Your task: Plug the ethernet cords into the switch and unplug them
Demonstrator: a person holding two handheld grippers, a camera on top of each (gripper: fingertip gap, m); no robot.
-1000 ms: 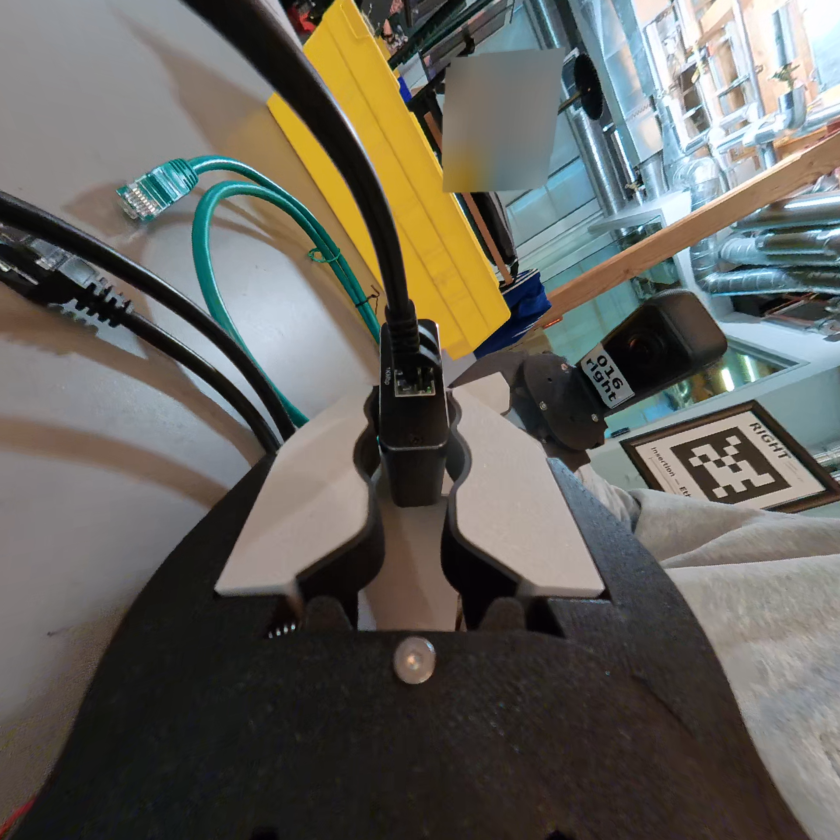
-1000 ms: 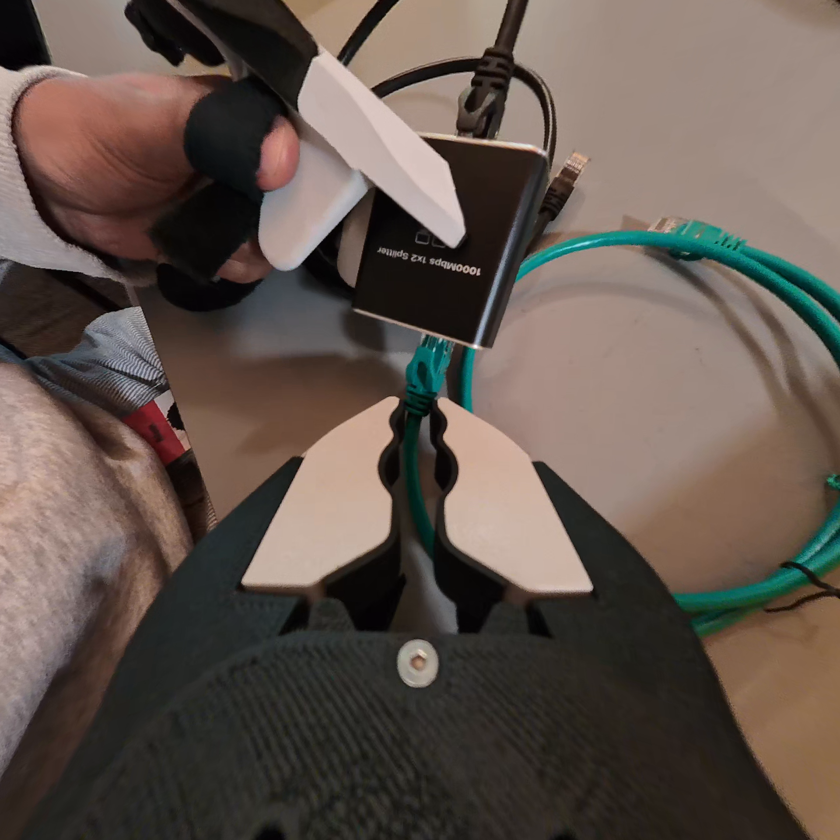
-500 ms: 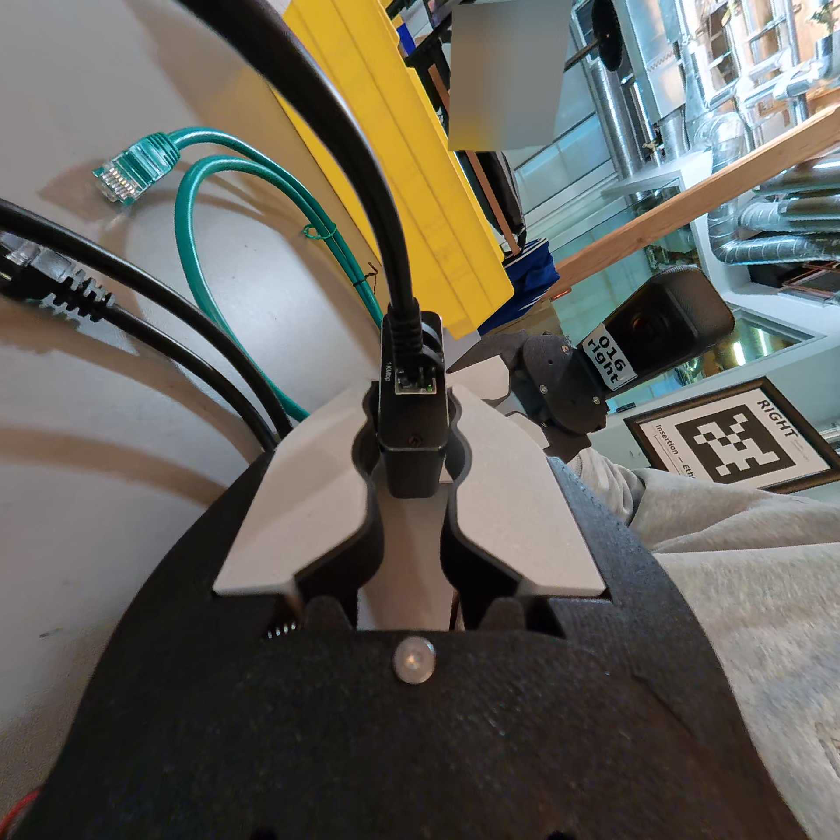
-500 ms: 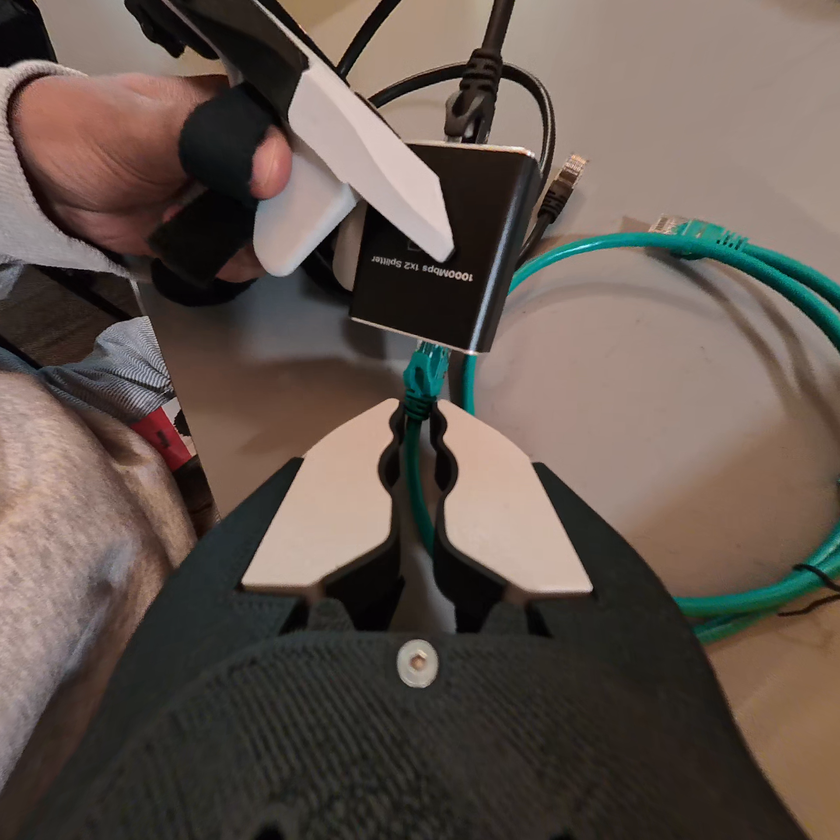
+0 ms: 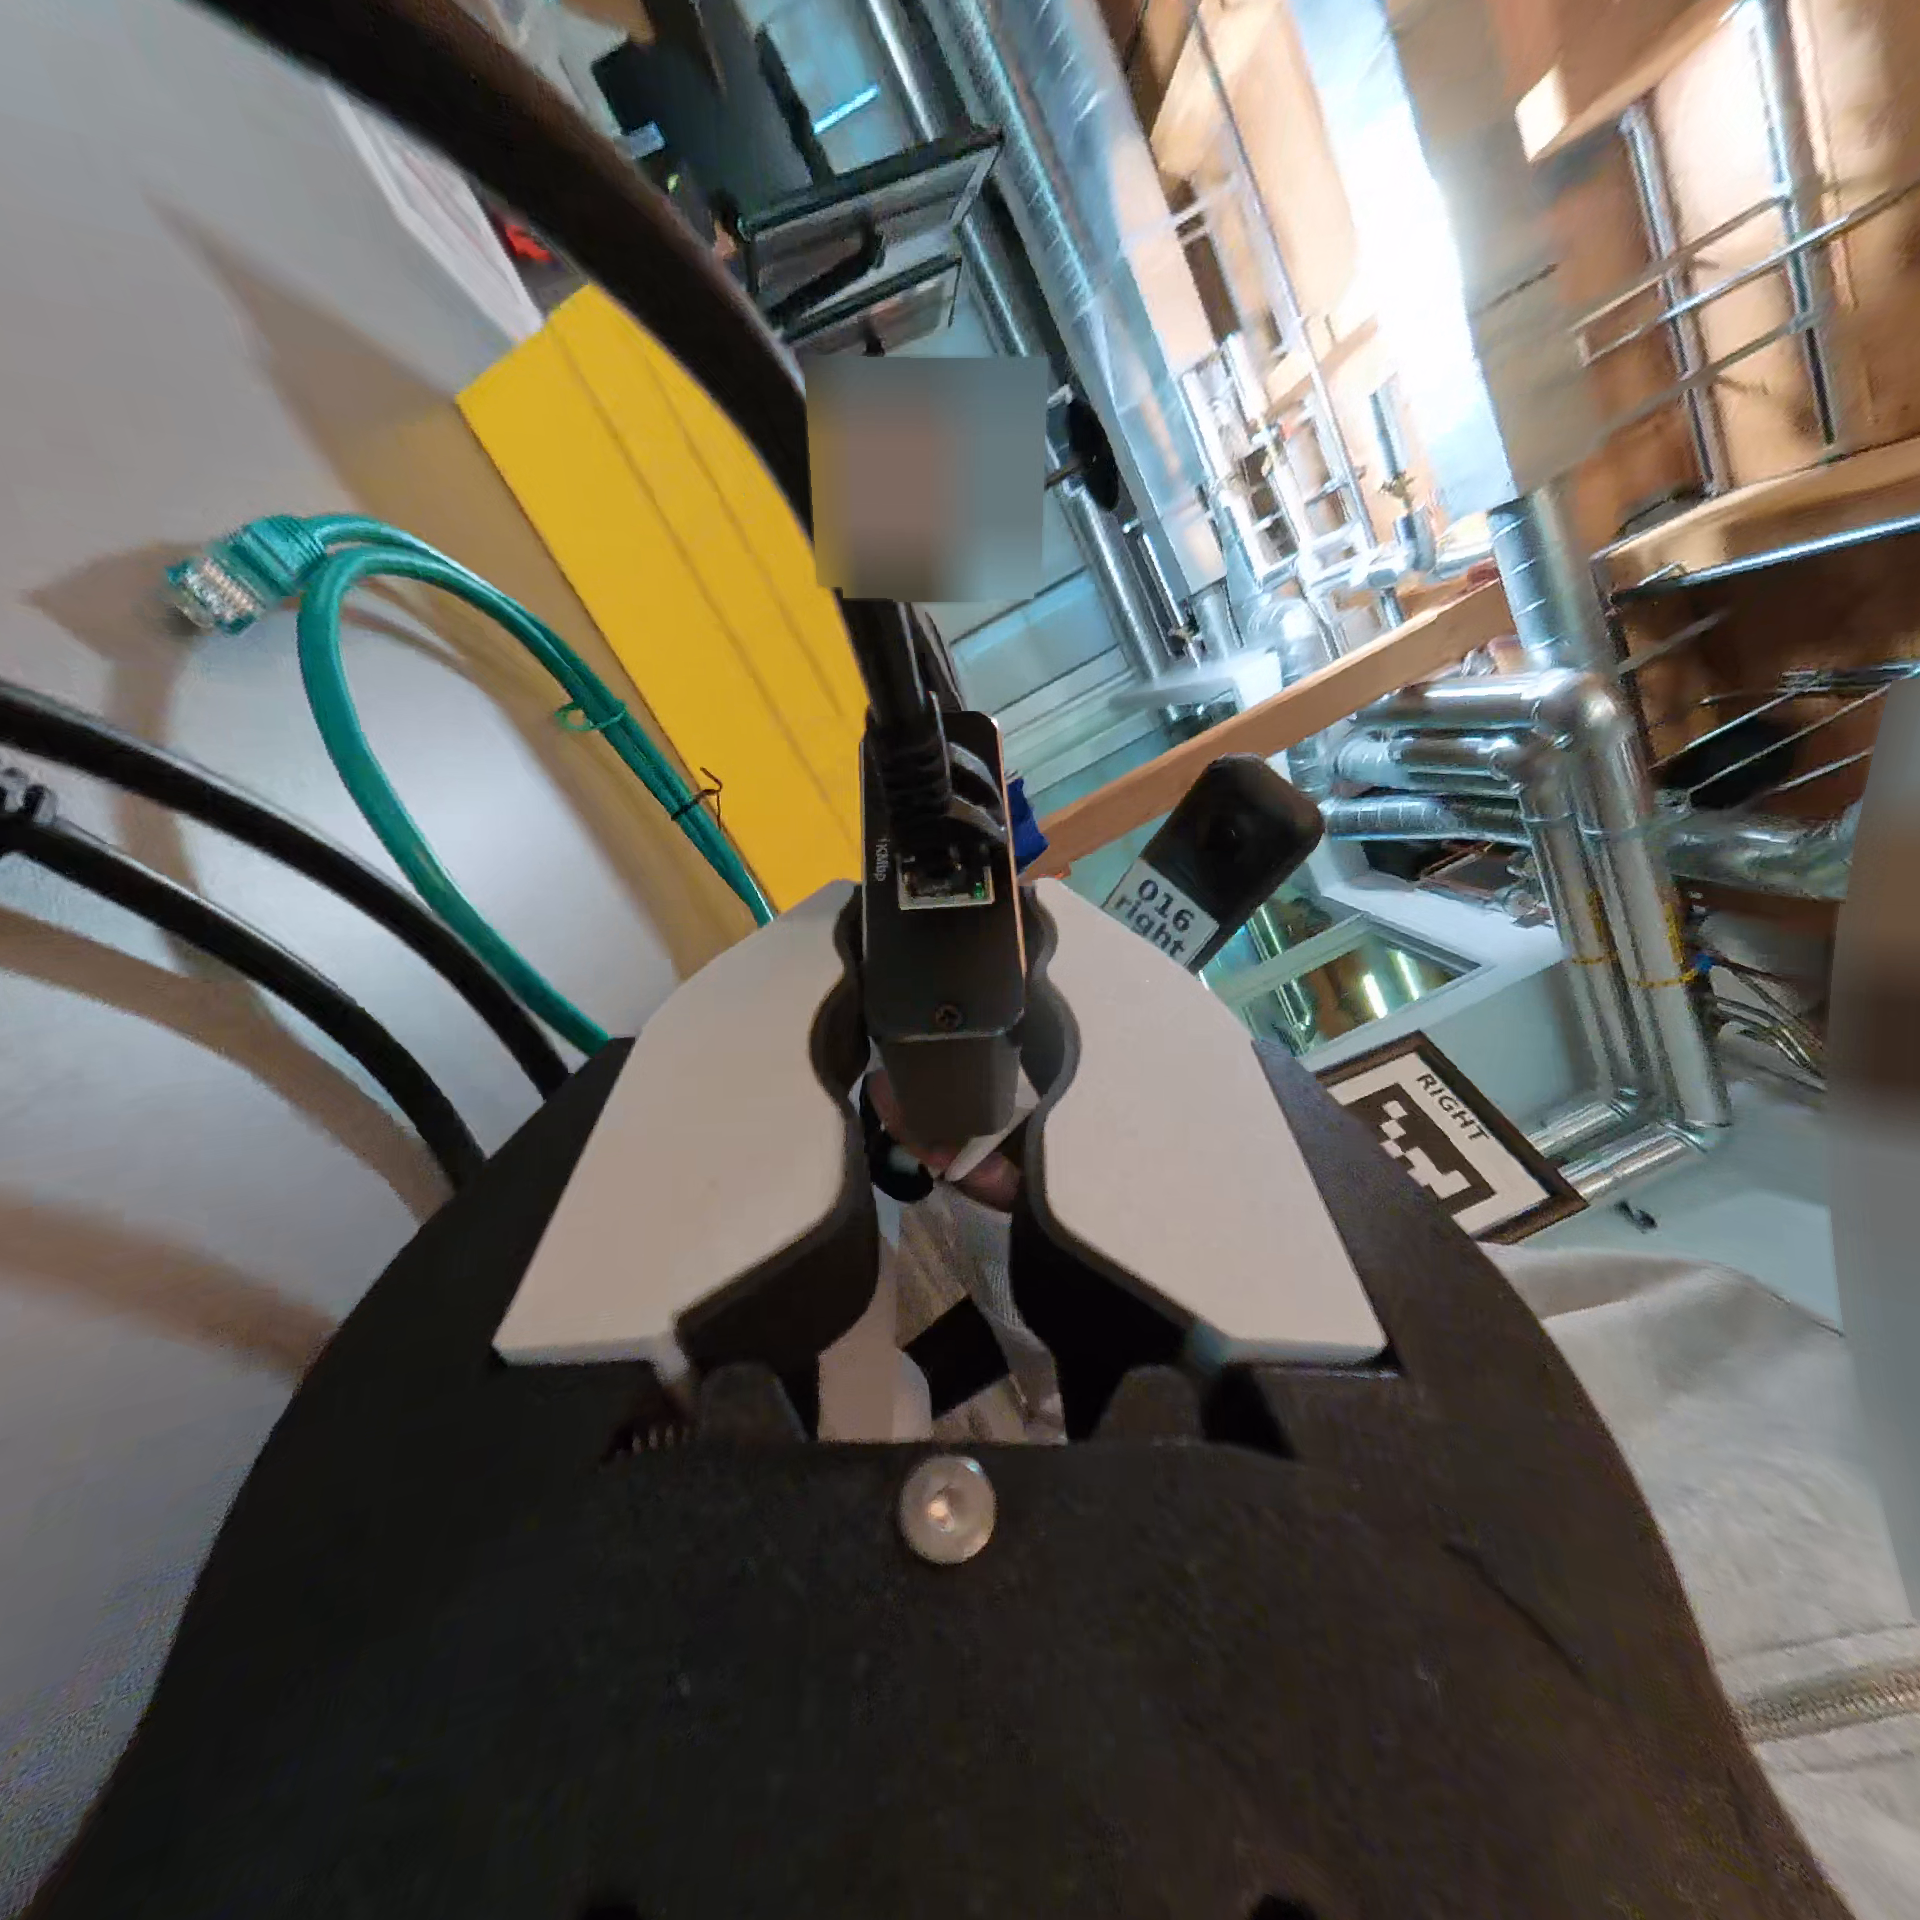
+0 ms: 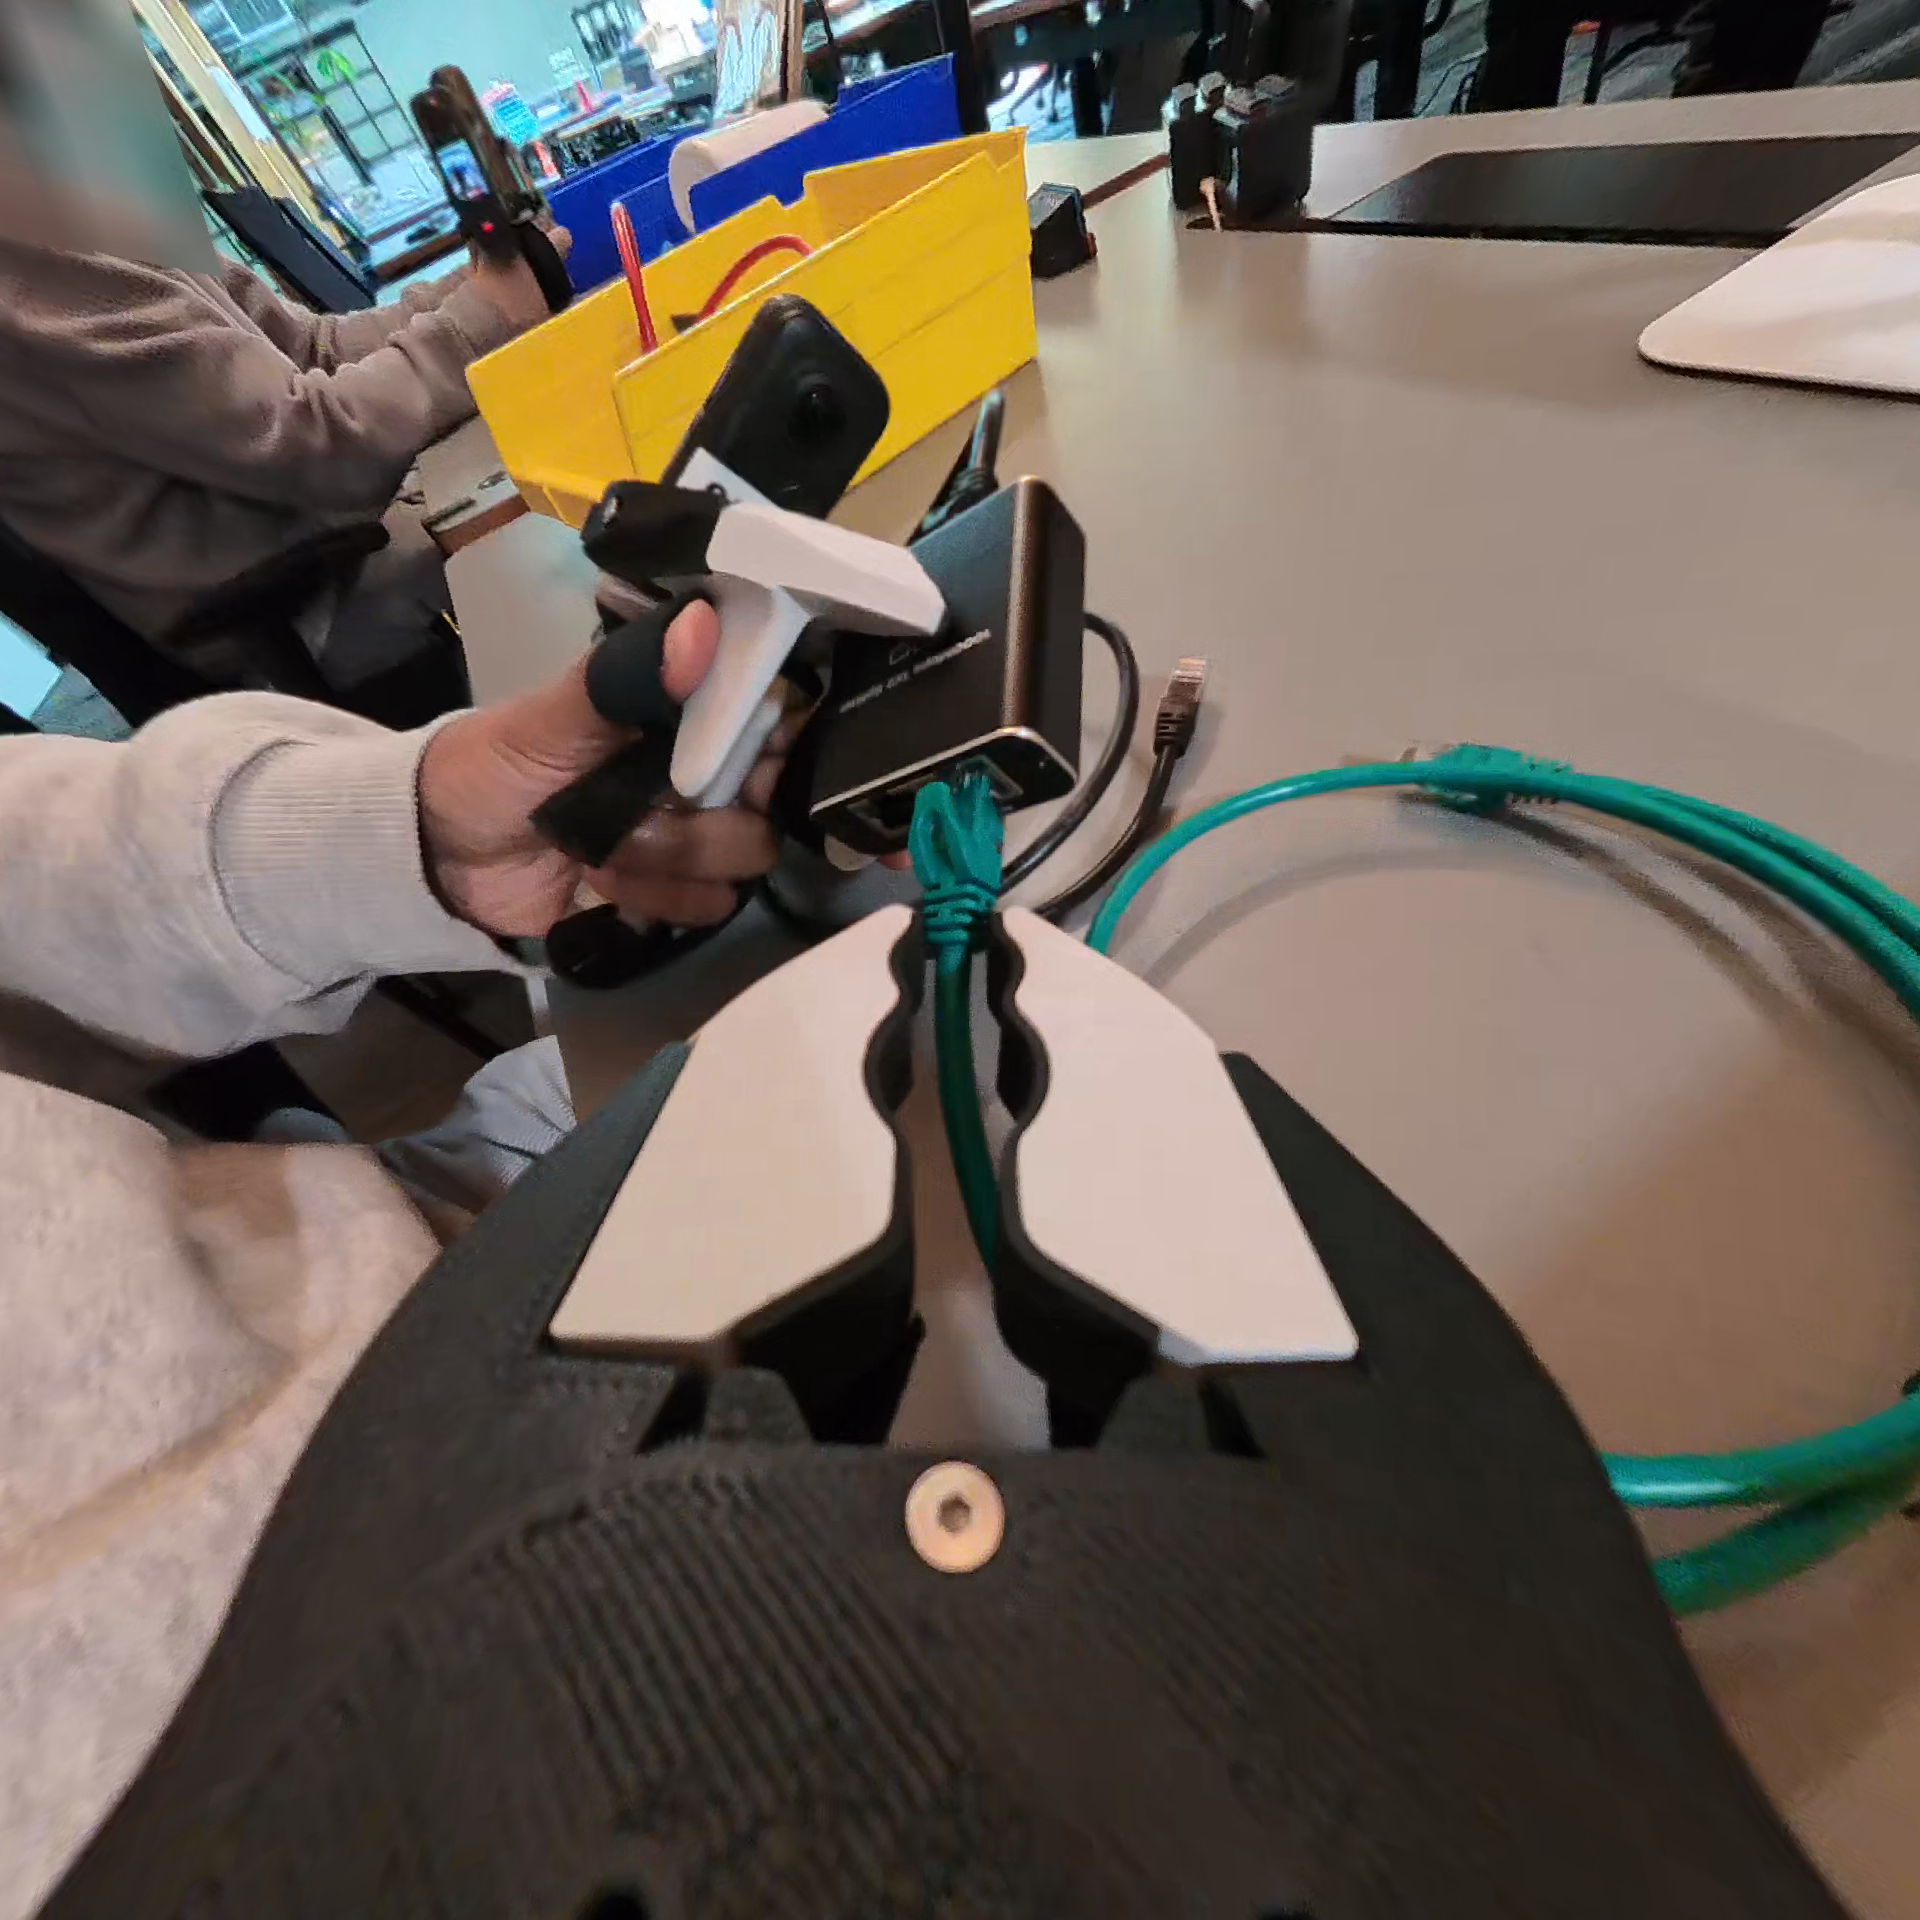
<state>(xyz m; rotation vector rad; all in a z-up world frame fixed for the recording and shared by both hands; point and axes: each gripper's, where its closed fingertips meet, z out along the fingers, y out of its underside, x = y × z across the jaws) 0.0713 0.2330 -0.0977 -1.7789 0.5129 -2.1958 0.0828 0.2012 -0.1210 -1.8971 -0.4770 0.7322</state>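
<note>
My left gripper (image 5: 943,914) is shut on the black switch (image 5: 940,997) and holds it off the table. A black cord (image 5: 909,769) is plugged into the switch's far end. In the right wrist view the switch (image 6: 966,634) sits between the left gripper's white fingers (image 6: 821,566). My right gripper (image 6: 958,920) is shut on the green ethernet cord (image 6: 961,1091) just behind its plug (image 6: 956,831). The plug's tip is at the switch's right-hand port; how deep it sits I cannot tell. The port beside it is empty.
The green cord loops over the grey table (image 6: 1455,520), its free plug (image 6: 1455,774) lying flat. A loose black plug (image 6: 1179,707) lies near the switch. A yellow bin (image 6: 914,260) stands behind. Another person (image 6: 208,364) sits at far left. A white object (image 6: 1808,301) lies at far right.
Both grippers have tilted up and the switch has risen from the table. The right wrist view now looks along the table. More of the green plug shows outside the switch than before.
</note>
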